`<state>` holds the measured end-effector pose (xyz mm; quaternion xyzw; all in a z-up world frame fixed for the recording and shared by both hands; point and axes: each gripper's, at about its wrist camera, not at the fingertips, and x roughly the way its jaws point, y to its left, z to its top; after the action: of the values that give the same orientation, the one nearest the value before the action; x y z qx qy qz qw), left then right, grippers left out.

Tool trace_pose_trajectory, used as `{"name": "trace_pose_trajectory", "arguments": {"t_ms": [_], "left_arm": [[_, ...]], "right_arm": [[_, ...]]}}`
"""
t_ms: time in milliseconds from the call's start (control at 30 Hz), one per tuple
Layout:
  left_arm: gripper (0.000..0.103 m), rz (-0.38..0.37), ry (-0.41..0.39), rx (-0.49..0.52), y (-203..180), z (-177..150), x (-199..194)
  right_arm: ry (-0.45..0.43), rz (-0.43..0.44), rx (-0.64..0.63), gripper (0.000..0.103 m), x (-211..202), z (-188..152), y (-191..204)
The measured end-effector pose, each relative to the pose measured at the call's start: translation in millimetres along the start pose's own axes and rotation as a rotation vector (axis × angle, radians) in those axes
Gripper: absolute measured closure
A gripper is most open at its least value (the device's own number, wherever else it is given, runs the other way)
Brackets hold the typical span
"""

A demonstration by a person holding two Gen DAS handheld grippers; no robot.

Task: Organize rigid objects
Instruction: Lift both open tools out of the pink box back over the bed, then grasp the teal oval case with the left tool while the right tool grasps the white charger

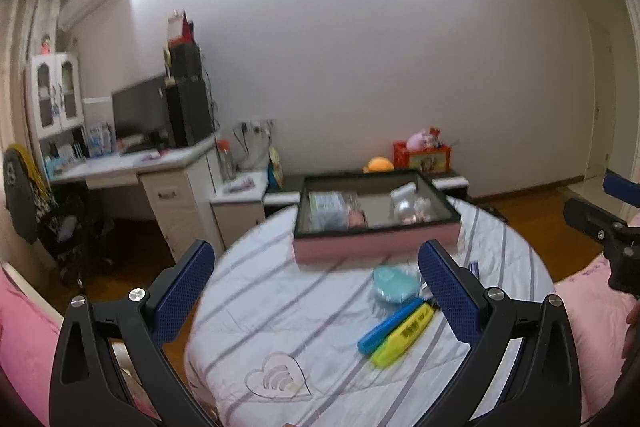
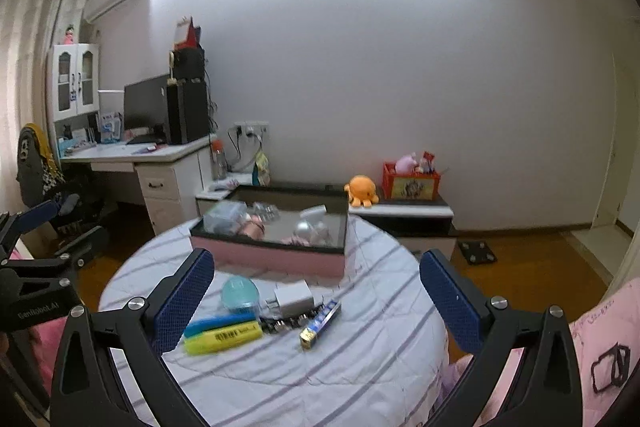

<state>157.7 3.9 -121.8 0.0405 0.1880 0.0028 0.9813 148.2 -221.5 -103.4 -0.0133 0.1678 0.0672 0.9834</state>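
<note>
Left claw: spread wide, holding nothing; hangs above the near part of the table, blue dimpled pads on black arms.
Right claw: also spread wide and empty, over the near middle of the table; its own tip shows at the right edge of the left view.
Table: round, under a soft white quilted cloth with grey stripes; its edge curves away on the left, right and far sides.
Open room: the near half of the cloth is bare; wooden floor lies left and far right of the table.
Box: far on the table, rectangular, pink wall with dark rim, open-topped; blurred small items inside.
Case: teal, rounded, smooth, just near the box.
Charger: white, blocky, right of the case.
Markers: blue and yellow, lying side by side and touching, near-left of the loose group.
Tube: slim, blue-white with a gold end, lying angled at the right.
Small dark pieces: between markers and tube, too blurred to name.
</note>
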Motion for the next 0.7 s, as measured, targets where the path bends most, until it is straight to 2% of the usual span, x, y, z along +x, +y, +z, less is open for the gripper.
{"name": "trace_pose_trajectory", "arguments": {"t_ms": [200, 467, 700], "left_arm": [[0.0, -0.054, 0.166, 0.012, -9, -25, 51], [0.0, -0.147, 0.298, 0.051, -45, -40, 114], [0.0, -0.176, 0.431, 0.085, -74, -51, 179]], "right_arm": [[0.107, -0.015, 0.023, 0.0, 35, -25, -13], [0.218, -0.011, 0.055, 0.0, 78, -49, -31], [0.295, -0.012, 0.094, 0.0, 111, -65, -52]]}}
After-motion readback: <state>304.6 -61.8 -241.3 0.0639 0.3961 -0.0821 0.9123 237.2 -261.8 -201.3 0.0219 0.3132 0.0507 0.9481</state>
